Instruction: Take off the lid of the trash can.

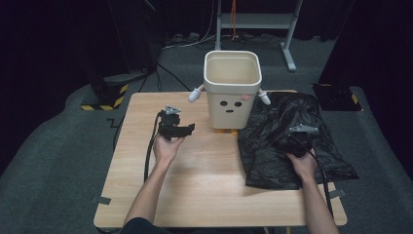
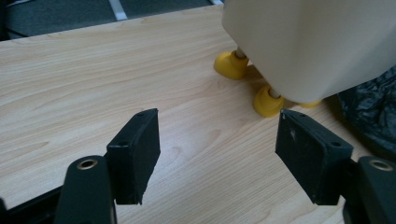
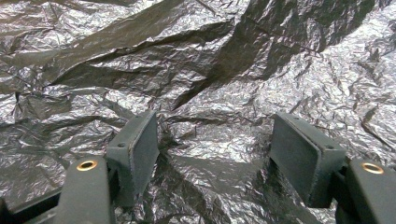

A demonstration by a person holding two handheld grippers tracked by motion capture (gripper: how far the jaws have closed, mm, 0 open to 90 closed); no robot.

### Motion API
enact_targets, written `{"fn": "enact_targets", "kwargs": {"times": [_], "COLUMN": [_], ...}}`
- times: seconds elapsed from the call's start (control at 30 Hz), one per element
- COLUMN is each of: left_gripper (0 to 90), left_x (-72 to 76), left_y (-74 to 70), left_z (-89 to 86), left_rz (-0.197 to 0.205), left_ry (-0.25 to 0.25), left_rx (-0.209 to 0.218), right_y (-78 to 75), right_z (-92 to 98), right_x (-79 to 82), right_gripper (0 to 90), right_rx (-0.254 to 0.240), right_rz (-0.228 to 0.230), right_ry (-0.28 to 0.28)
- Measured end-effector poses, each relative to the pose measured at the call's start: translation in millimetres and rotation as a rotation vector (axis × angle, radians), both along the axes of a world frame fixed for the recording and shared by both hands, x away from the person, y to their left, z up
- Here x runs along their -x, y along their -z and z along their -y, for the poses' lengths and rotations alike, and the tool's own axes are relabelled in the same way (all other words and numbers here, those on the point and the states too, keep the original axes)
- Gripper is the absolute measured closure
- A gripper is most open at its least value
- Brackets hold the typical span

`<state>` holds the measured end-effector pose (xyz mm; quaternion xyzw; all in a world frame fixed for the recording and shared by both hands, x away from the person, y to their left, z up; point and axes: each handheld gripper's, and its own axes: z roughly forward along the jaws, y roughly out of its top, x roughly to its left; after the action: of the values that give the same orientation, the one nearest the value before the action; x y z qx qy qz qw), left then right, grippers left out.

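Note:
A cream bin (image 1: 232,102) with a drawn face, small white arms and yellow feet (image 2: 232,64) stands upright at the back middle of the wooden table (image 1: 204,185). Right of it a crumpled black plastic bag (image 1: 287,122) lies spread out. My left gripper (image 1: 191,128) is held above the tabletop just left of the bin, jaws pointing at the bin's base (image 2: 317,42). It is open (image 2: 217,123) with bare wood between its jaws. My right gripper (image 1: 293,139) hovers low over the bag (image 3: 196,60), open (image 3: 215,126), its pads apart above the wrinkled film.
A black cable (image 1: 148,151) trails from the left gripper along the table's left side. On the floor behind are a grey metal stand (image 1: 253,22), a yellow-and-black striped base (image 1: 104,100) at left and a flat black case (image 1: 336,97) at right.

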<state>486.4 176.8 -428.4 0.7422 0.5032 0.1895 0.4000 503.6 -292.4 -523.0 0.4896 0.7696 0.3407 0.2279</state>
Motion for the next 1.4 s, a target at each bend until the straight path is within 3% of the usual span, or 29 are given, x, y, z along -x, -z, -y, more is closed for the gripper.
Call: {"fn": "enact_targets", "kwargs": {"times": [0.1,0.4,0.63,0.77,0.93,1.07,1.27,1.4], "left_gripper": [32.1,29.2,29.3,30.1,30.4,30.3,28.4,29.4], "left_x": [-2.2,-6.7,-5.2,-4.5,-0.8,-1.7,-3.4,-5.2], "left_y": [-7.0,-22.5,-35.6,-46.0,-53.0,-60.3,-65.2,-70.3], "left_z": [-2.2,-2.3,-8.7,-11.4,-11.4,-10.9,-14.5,-17.4], "left_rz": [-0.001,0.011,0.021,0.053,0.132,0.160,0.193,0.147], "left_ry": [-0.002,0.010,-0.016,-0.016,0.004,0.020,-0.007,-0.029], "left_rx": [0.019,0.012,0.040,0.062,0.039,0.040,0.143,0.164], "right_y": [0.0,0.0,0.0,0.0,0.0,0.1,0.0,0.0], "right_z": [0.0,-0.1,0.1,0.0,-0.1,-0.1,0.0,0.0], "right_x": [-0.1,0.0,-0.2,-0.1,-0.1,-0.1,-0.2,-0.1], "right_gripper": [32.0,32.0,32.0,32.0,32.0,32.0,32.1,32.0], "right_rx": [0.000,0.000,0.001,-0.001,-0.001,0.000,0.000,-0.001], "right_rz": [0.000,-0.001,0.002,0.000,-0.001,0.000,0.001,0.000], "right_ry": [-0.001,0.000,-0.002,-0.002,-0.001,-0.002,-0.003,-0.002]}}
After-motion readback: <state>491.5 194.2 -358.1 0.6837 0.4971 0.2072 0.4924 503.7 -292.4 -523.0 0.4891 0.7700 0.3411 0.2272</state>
